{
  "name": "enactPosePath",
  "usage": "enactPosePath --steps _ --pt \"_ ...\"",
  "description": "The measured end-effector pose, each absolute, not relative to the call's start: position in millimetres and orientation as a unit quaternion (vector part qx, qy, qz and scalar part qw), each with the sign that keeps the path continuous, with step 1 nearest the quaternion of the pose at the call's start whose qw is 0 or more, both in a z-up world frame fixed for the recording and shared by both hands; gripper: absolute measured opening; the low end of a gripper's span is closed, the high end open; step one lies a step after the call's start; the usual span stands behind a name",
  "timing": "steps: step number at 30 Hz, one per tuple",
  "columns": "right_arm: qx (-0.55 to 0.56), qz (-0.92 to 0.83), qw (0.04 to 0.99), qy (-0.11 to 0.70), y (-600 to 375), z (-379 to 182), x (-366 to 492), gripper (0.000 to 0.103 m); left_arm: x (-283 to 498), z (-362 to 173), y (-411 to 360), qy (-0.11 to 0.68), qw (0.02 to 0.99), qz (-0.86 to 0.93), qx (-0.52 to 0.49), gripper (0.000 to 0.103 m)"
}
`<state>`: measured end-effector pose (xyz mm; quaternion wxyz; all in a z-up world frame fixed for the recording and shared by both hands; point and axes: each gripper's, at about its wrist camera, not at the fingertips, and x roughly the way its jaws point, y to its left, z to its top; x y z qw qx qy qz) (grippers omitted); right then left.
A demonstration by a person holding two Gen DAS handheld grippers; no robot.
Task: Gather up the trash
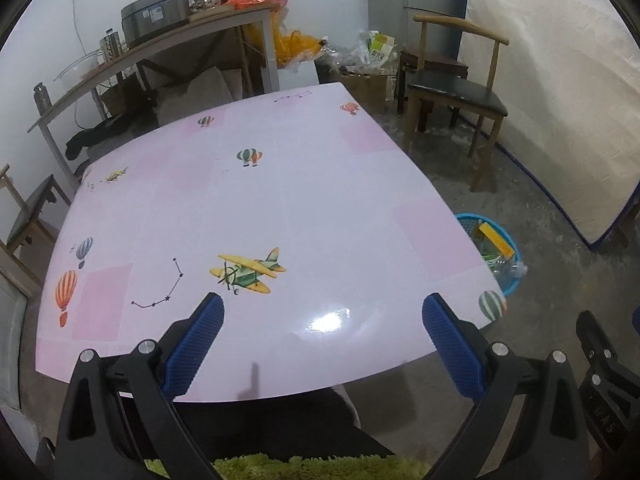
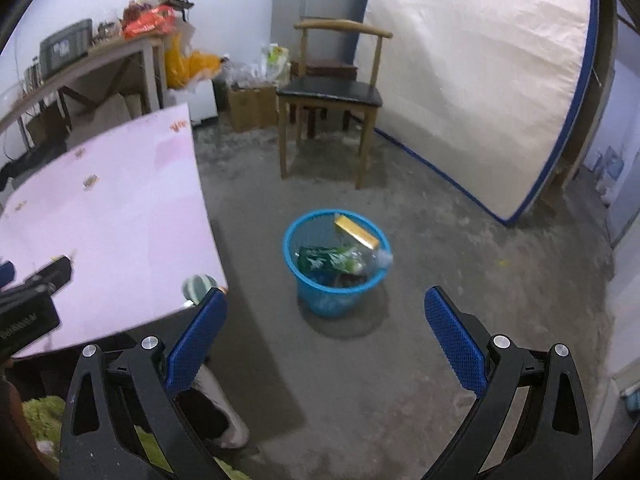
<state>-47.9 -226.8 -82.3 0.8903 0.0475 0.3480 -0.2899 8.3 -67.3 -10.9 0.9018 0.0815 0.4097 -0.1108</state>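
A blue mesh waste basket [image 2: 316, 296] stands on the concrete floor right of the table; in the left wrist view the blue basket [image 1: 510, 286] peeks past the table's right edge. Inside it lie a yellow box [image 2: 357, 232], a green wrapper [image 2: 326, 258] and a clear plastic bottle [image 2: 380, 258]. My right gripper [image 2: 326, 304] hangs open above the floor, just in front of the basket, with nothing between its blue pads. My left gripper [image 1: 323, 310] is open over the near edge of the pink table [image 1: 260, 208], holding nothing.
A wooden chair [image 2: 332, 92] with a black seat stands beyond the basket. A wrapped mattress [image 2: 480, 80] leans on the right wall. A cluttered side table [image 1: 160, 44] and a cardboard box [image 2: 250, 106] line the back wall. A person's leg [image 2: 224, 408] is below the table.
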Motion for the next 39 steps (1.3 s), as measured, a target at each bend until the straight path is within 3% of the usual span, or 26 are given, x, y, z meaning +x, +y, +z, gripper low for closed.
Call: enactPosePath --steps 20,39 --pt "0.068 -0.337 0.876 0.338 -239 -87 -72 0.095 4 -9 -87 0.395 0.898 -0.118 0.152 0.097" --pt "0.068 -0.334 0.879 0.334 -239 -87 -74 0.095 3 -11 -84 0.411 0.891 -0.131 0.139 0.097"
